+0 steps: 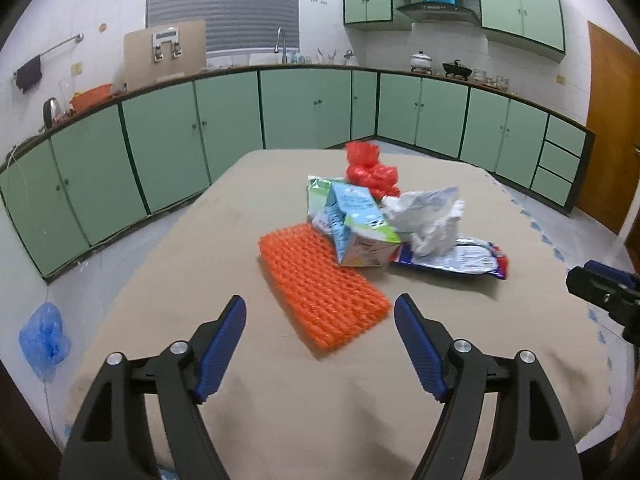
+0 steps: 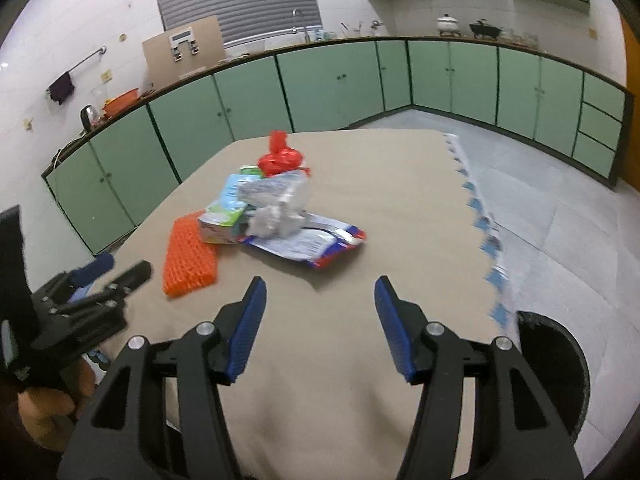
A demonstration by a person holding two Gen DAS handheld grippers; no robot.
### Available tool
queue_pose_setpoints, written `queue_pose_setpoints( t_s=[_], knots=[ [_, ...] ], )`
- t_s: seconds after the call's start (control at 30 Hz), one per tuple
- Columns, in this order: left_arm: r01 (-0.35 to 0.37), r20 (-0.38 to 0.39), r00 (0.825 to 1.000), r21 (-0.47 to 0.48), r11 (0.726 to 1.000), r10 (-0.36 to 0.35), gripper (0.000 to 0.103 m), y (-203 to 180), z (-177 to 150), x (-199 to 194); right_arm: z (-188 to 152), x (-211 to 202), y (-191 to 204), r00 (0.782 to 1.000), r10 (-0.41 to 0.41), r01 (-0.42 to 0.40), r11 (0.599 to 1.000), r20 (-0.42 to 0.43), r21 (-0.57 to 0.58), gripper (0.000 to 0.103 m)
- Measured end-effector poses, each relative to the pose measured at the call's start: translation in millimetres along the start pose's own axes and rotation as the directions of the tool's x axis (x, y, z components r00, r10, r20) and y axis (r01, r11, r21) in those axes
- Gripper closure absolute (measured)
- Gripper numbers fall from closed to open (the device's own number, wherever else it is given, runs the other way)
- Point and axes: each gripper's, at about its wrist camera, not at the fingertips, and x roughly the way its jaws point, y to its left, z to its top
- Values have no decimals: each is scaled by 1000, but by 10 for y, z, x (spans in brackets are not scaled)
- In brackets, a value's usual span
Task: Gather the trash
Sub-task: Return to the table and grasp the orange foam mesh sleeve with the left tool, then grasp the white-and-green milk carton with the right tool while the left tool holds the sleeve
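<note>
A heap of trash lies mid-table: an orange foam net [image 1: 324, 290] [image 2: 188, 258], a light blue carton [image 1: 356, 228] [image 2: 224, 216], crumpled white plastic [image 1: 428, 216] [image 2: 276, 208], a flat blue-and-red wrapper [image 1: 460, 260] [image 2: 308, 242] and a red bag [image 1: 370, 168] [image 2: 280, 156] at the far side. My left gripper [image 1: 320, 308] hovers open just short of the orange net, nothing between its blue pads. My right gripper [image 2: 320, 288] is open above bare cloth, short of the wrapper. Each gripper shows at the edge of the other's view, the right gripper [image 1: 600, 292] and the left gripper [image 2: 116, 272].
The table [image 2: 400, 200] has a beige cloth with a blue-patterned right edge. A black bin [image 2: 560, 360] stands on the floor beside the table's near right corner. A blue plastic bag [image 1: 44, 336] lies on the floor at left. Green cabinets [image 1: 160, 140] line the walls.
</note>
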Motion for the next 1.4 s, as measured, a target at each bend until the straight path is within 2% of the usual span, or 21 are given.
queue_pose_setpoints(
  t_s=[0.17, 0.33, 0.4, 0.47, 0.53, 0.67, 0.9, 1.13, 1.4],
  knots=[
    [21, -40, 999, -6, 1000, -21, 28, 53, -40, 272, 18, 164, 133, 1000, 2, -2, 1000, -9, -10, 48],
    [23, -122, 992, -1, 1000, -23, 29, 66, -74, 560, -11, 308, 236, 1000, 6, -6, 1000, -20, -8, 48],
    [25, -155, 988, 11, 1000, -23, 46, 57, -98, 669, -7, 364, 284, 1000, 12, -13, 1000, -28, -12, 48],
    [55, -153, 987, 8, 998, -53, 80, 66, -97, 670, -4, 409, 341, 999, 18, -18, 1000, -32, -21, 48],
    [62, -143, 988, 13, 998, -60, 92, 70, -89, 642, 15, 439, 395, 999, 27, -28, 999, -34, -28, 48],
    [72, -114, 991, -1, 997, -71, 94, 160, -105, 489, 68, 470, 485, 999, 39, -40, 999, -31, -34, 48],
    [31, 18, 999, -6, 1000, -31, 94, 368, -60, 63, 160, 499, 652, 997, 70, -71, 997, -20, -40, 48],
    [20, 59, 998, -13, 1000, -19, 94, 593, 111, 128, 281, 623, 898, 995, 97, -97, 995, -4, -38, 48],
    [25, 78, 997, -1, 1000, -24, 94, 766, 170, 263, 359, 913, 1073, 998, 71, -71, 997, -2, -28, 49]
  ],
)
